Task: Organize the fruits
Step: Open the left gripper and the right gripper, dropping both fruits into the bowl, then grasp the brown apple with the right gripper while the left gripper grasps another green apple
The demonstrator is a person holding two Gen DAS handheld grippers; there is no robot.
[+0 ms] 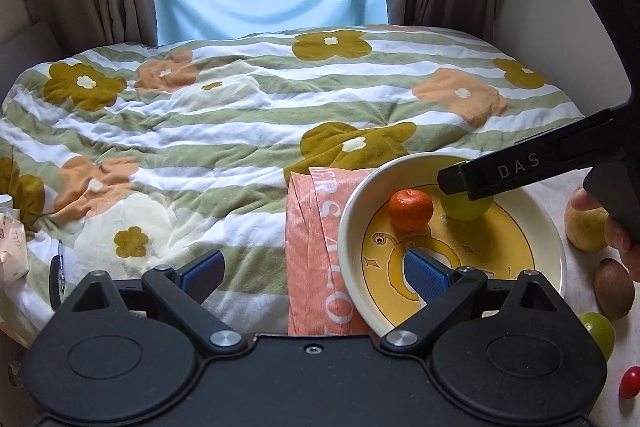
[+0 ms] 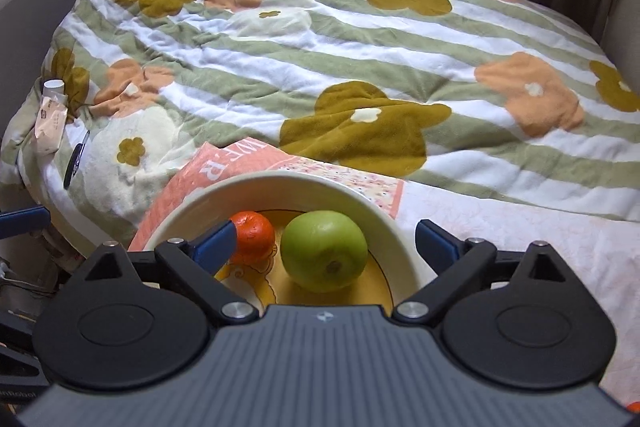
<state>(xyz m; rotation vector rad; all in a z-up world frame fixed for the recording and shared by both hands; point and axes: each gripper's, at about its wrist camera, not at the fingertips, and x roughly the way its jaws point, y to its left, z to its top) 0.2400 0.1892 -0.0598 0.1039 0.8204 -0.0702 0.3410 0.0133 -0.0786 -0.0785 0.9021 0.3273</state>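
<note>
While both tools hang over the bed, I see my right gripper [image 2: 324,243] spread wide with nothing pinched; the round green apple [image 2: 324,255] sits between its blue pads [image 2: 214,241], untouched, inside the cream bowl with a yellow cartoon print [image 2: 304,183]. A small orange mandarin [image 2: 256,235] lies just beside the apple, left of it in the right wrist view, partly behind the left pad. My left gripper [image 1: 312,275] is spread too, empty, its right pad over the bowl's near rim. The bowl rests on a folded pink cloth with white lettering [image 1: 308,227], on the green-and-white striped floral quilt [image 1: 240,99]. Right of the bowl lie a yellowish-red apple [image 1: 586,229], a brown kiwi [image 1: 614,289], another green fruit [image 1: 600,333] and a small red one [image 1: 630,382]. A hand [image 1: 616,227] on the right tool's handle partly hides that apple. A pen [image 1: 60,267] and a paper packet [image 1: 14,247] sit at the quilt's left edge.
</note>
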